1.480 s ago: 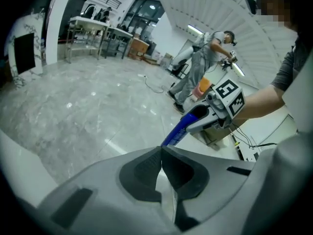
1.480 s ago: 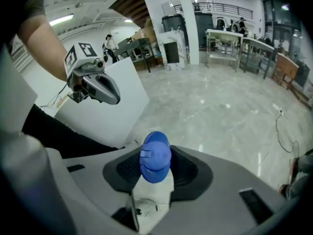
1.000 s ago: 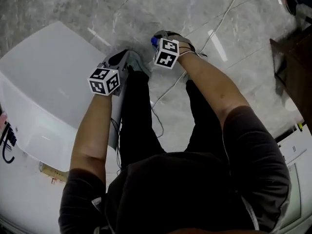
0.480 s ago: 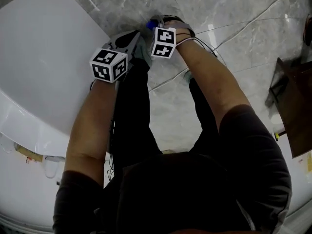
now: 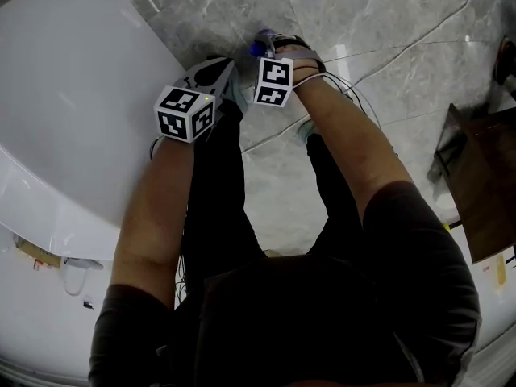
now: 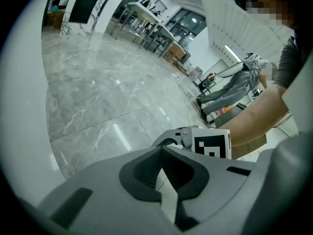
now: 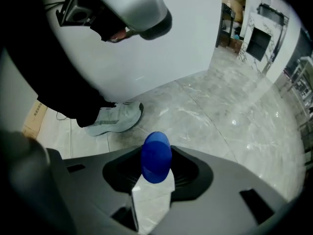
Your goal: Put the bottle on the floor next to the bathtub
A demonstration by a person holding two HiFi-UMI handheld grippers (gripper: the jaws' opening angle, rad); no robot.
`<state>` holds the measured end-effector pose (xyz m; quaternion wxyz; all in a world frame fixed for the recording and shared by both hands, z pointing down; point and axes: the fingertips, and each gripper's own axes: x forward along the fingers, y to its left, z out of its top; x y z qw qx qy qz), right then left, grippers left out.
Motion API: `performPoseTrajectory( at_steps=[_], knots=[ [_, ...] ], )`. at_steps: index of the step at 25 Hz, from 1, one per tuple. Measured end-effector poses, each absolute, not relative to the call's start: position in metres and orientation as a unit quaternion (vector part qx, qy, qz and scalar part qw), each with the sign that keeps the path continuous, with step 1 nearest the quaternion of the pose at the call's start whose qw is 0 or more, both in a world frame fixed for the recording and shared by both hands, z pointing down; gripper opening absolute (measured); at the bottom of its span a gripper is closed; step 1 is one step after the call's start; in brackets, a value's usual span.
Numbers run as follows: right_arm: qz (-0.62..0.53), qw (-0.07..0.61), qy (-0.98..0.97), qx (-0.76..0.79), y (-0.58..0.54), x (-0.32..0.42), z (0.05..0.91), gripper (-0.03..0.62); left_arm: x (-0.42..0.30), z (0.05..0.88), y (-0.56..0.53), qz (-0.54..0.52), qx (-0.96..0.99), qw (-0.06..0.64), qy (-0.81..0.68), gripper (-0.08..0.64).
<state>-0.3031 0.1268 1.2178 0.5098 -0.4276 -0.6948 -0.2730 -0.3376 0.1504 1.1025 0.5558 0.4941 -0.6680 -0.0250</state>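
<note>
The head view looks down on both arms over the grey marble floor (image 5: 387,31), with the white bathtub (image 5: 72,111) on the left and a dark brown piece of furniture (image 5: 484,192) on the right. Of the bottle (image 5: 259,47) it gives only a speck of blue beyond the right gripper (image 5: 268,45), close to the tub's edge. The right gripper view fills this in: the 2 jaws are closed on the bottle's pale body, its blue cap (image 7: 156,156) sticking out past them. That view also shows the tub wall rising just behind and a grey shoe (image 7: 113,120) on the floor near it. No view shows whether the bottle's base touches the floor. The left gripper (image 5: 219,71) hangs beside the right one, over the tub's rim. Its own view shows its jaws drawn together at the tips with nothing between them. Only that view shows the right gripper's marker cube (image 6: 212,143) from the side and a long room with tables (image 6: 146,23) far off.
</note>
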Motion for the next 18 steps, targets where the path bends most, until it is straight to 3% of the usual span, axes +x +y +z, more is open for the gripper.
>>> performPoseTrajectory(
  at_steps=[5,10,18],
  knots=[
    [-0.283,0.52,-0.69,-0.416,0.116,-0.3,1.216,0.146,-0.335,1.097,0.141,-0.019,0.503,0.554,-0.664,0.006],
    [-0.262,0.519,-0.702,-0.411,0.117,-0.3,1.197,0.219,-0.332,1.086,0.135,-0.01,0.509,0.55,-0.662,0.006],
    [-0.216,0.513,-0.745,-0.368,0.083,-0.289,1.099,0.232,-0.316,1.022,0.106,0.015,0.536,0.543,-0.646,0.006]
  ],
)
